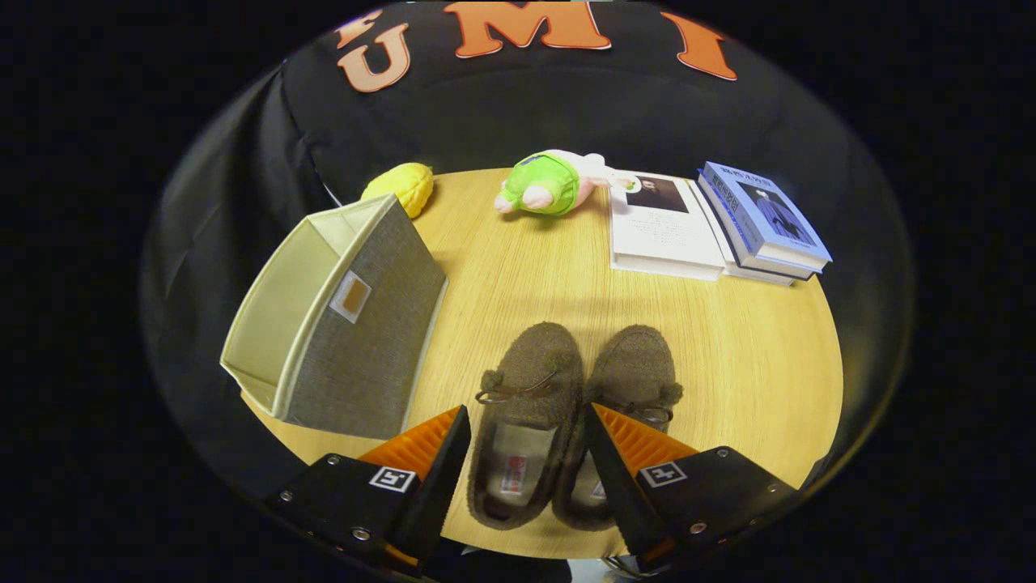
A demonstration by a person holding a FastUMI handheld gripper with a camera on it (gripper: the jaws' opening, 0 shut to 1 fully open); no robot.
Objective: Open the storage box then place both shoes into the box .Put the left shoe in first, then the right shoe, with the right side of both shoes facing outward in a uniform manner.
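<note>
We have the left shoe (528,421) between the fingers of the gripper (528,421), which are wide apart, not yet pressing it. The right shoe (635,376) touches it, partly under one finger. The storage box (356,324) is beside, opening turned away from shoes. We judge the grasp of the left shoe is the step now; next we close w/o catching the right shoe. Table (753,348) has free room betw. shoes and books (712,223).
</note>
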